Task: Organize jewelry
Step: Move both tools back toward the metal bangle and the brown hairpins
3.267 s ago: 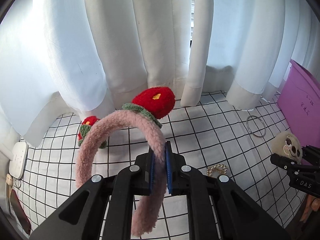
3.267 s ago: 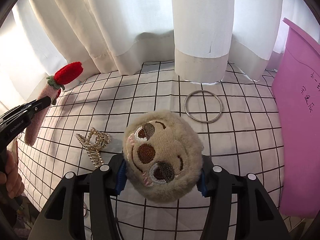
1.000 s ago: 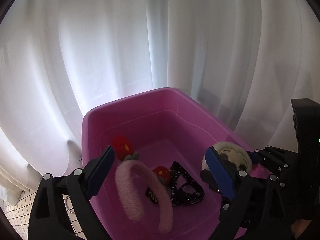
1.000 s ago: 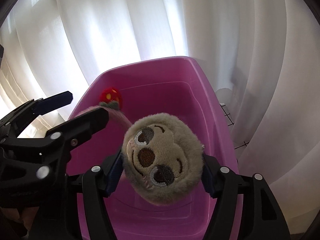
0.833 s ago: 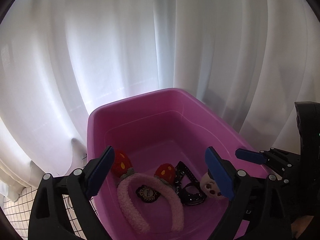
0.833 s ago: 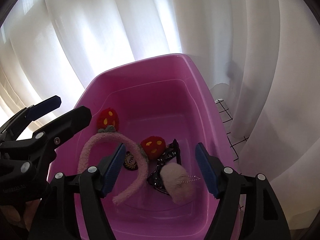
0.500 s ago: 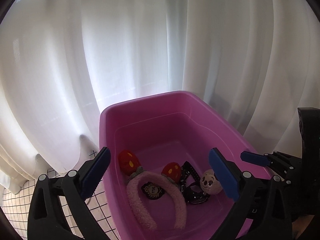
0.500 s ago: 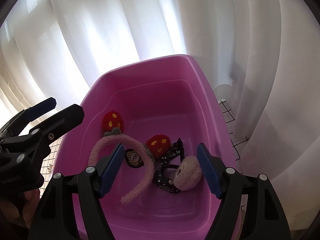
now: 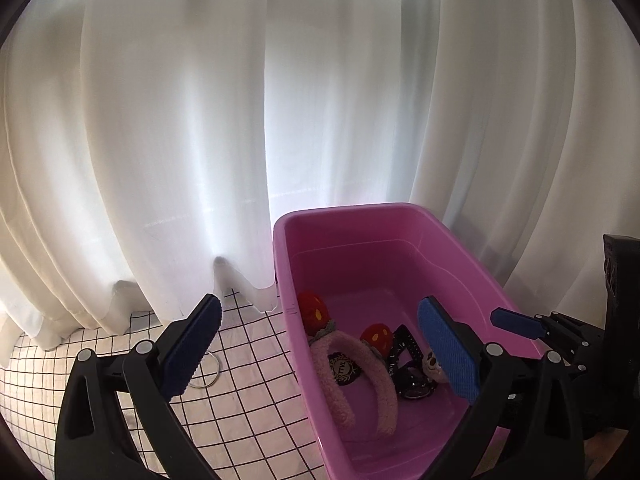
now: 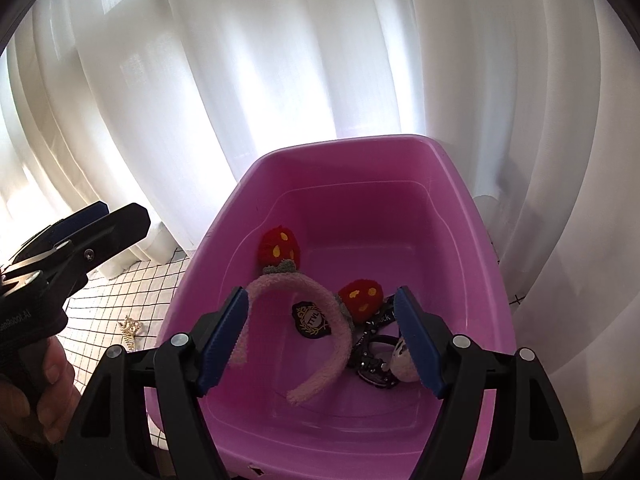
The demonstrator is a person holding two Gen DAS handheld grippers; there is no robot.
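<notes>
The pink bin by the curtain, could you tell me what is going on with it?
A person holding two grippers is sorting accessories into the pink bin. The left gripper and right gripper are both open and empty above it. Inside lie a pink strawberry headband, a plush sloth head and a dark strap. A metal ring and a pearl clip remain on the checked cloth.

Pink headband [image 9: 352, 376] lies in the pink bin [image 9: 400, 216] beside a metal ring [image 9: 208, 372].
</notes>
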